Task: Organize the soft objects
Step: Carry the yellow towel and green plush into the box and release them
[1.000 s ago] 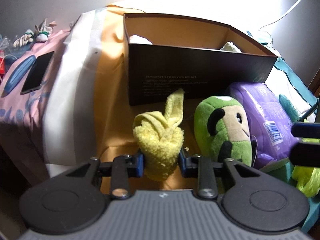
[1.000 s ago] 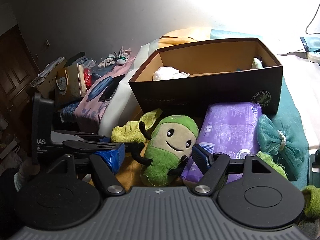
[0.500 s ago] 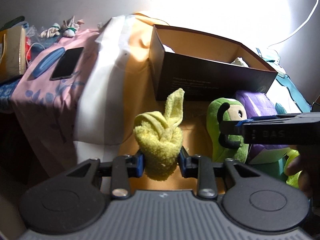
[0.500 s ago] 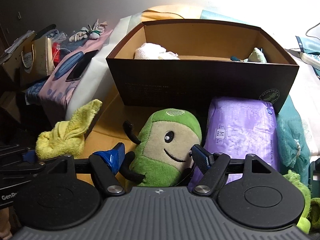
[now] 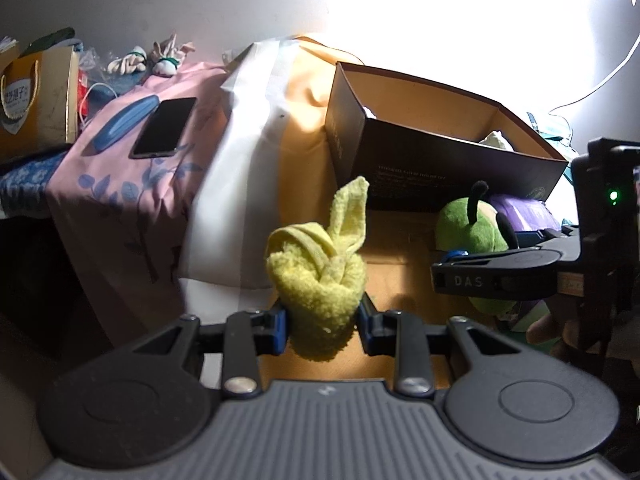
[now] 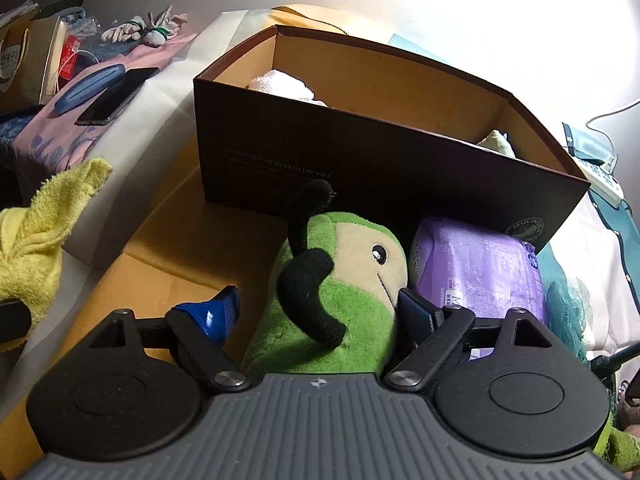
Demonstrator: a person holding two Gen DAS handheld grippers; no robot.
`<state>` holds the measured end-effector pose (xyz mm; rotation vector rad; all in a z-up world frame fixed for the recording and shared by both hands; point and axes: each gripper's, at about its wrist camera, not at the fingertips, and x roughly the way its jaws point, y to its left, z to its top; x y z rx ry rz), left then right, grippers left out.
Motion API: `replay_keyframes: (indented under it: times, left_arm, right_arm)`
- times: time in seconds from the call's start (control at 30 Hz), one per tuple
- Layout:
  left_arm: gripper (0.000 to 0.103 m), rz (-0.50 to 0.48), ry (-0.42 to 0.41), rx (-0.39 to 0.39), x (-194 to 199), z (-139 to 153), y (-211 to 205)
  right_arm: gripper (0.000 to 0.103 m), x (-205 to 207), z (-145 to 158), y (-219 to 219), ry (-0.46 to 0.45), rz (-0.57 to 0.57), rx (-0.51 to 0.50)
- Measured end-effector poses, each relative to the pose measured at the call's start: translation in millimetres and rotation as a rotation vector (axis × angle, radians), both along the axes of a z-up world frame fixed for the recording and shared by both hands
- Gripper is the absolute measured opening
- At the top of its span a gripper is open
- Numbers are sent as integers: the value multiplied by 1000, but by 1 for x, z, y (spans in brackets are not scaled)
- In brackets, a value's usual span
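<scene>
Change: right gripper (image 6: 318, 308) has closed in around the green plush toy (image 6: 340, 292).
Left gripper (image 5: 322, 326): pinching yellow cloth (image 5: 320, 276).
Right jaws: spread, flanking toy.

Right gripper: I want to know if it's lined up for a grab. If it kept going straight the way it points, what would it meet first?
Most likely the green plush toy, already between the open jaws of the right gripper. The dark cardboard box stands behind it.

The box (image 6: 392, 168) is the landmark: the plush toy (image 6: 340, 300) lies before its front wall, the wipes pack (image 6: 480, 272) right of the toy, the phone (image 6: 116, 96) far left, a towel (image 6: 280, 84) inside it
</scene>
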<state>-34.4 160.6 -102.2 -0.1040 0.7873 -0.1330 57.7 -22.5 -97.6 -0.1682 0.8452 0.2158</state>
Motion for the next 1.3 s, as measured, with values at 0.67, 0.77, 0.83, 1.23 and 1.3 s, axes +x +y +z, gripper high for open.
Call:
replay_keyframes:
  times: [0.67,0.77,0.83,1.23,1.3]
  left_arm:
    - [32,-61,-39,-31,-1,18,-9]
    - [32,-87,-56,-43,1,25,-16]
    - [32,-110,-69,-56,4,31,-22]
    - [32,-241,-121,-82,62,67,-79]
    - [32,-249,-130,-70,75,74,-89]
  right_arm:
    - [42,-57,45,-59,-22,185,317]
    - [42,-67,56,-77,-21,197,354]
    - [42,-70,64,-89,-24,191,358]
    - [43,-51,96,-165,-84,83,332]
    - [43,-41,103,-179,-99,73,328]
